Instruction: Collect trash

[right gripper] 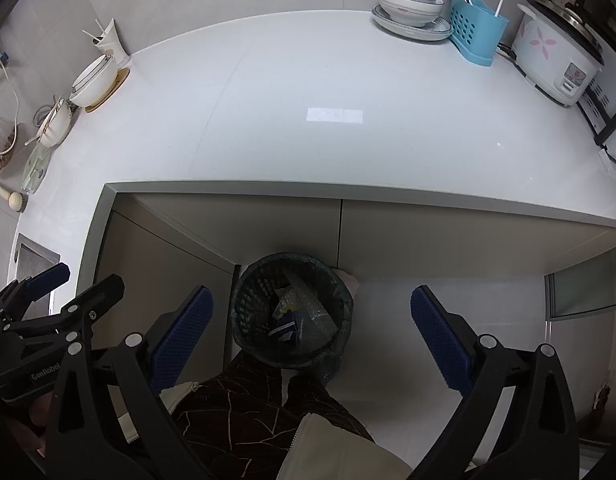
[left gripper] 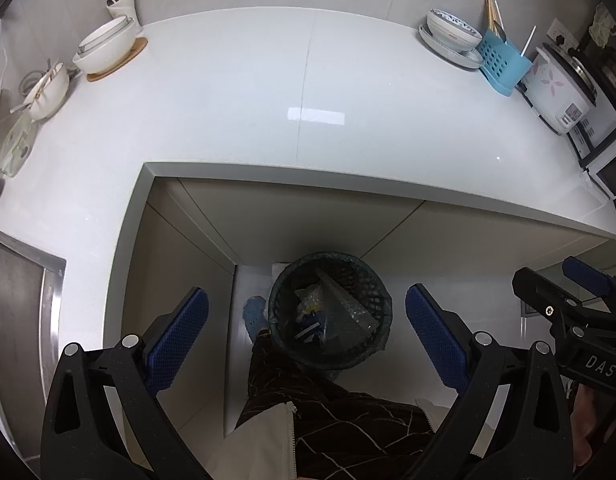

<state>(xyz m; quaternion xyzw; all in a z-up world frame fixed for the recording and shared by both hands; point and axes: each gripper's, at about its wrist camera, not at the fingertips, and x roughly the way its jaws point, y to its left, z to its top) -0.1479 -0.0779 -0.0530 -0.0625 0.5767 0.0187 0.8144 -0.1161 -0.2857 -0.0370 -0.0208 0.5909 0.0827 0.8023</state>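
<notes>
A dark mesh trash basket [left gripper: 286, 280] stands on the floor below the counter edge; it also shows in the right wrist view [right gripper: 248, 280]. Inside lie clear bubble wrap [left gripper: 348, 304] and a blue and white wrapper [left gripper: 310, 326], also seen from the right [right gripper: 286, 322]. My left gripper [left gripper: 306, 330] is open and empty, held above the basket. My right gripper [right gripper: 312, 330] is open and empty, above the basket too. Each gripper shows at the edge of the other's view: the right one [left gripper: 568, 304] and the left one [right gripper: 48, 300].
A white L-shaped counter [left gripper: 308, 100] holds stacked bowls [left gripper: 104, 46] on a wooden mat at the back left, a bowl on plates [left gripper: 452, 34], a blue utensil holder [left gripper: 502, 62] and a rice cooker [left gripper: 558, 88] at the right. A steel sink [left gripper: 16, 304] lies at the left.
</notes>
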